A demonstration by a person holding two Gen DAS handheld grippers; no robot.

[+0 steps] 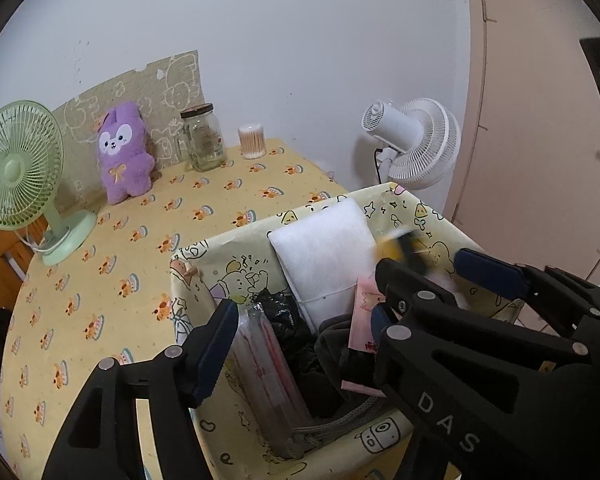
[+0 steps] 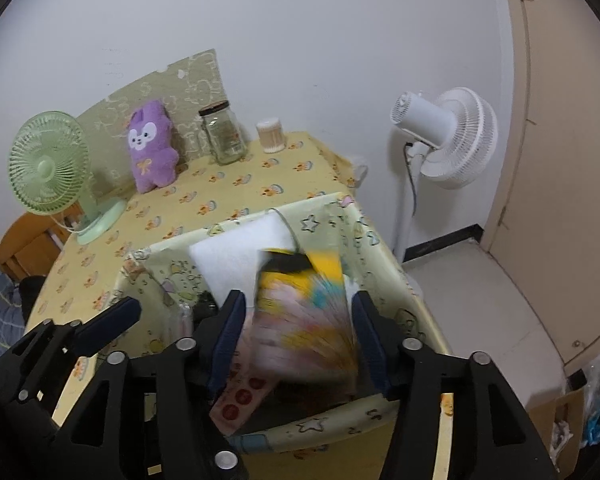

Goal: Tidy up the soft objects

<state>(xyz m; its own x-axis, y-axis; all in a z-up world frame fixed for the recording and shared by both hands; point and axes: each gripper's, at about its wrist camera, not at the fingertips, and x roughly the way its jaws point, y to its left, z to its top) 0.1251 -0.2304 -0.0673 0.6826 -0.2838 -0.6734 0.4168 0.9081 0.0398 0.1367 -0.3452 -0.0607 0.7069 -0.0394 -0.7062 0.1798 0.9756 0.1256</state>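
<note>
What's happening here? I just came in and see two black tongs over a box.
A person holds both tongs above the pale yellow cartoon-print storage box on the yellow-clothed table. A blurred yellow-and-pink soft item sits between the open right tongs, apparently dropping into the box. The left tongs hang open and empty. The purple plush bunny remains by the wall.

A small room corner, with the table [image 2: 228, 196] as its centre.

The table wears a yellow cloth printed with small cakes and stands against a plain white wall [image 2: 300, 40]. Left of the table a wooden chair [image 2: 24, 244] shows. Right of it a white pedestal fan [image 2: 448, 136] stands on a pale floor [image 2: 480, 304] with a dark skirting. Further right, a beige door [image 2: 560, 160] closes the view. Light is even and soft.
</note>
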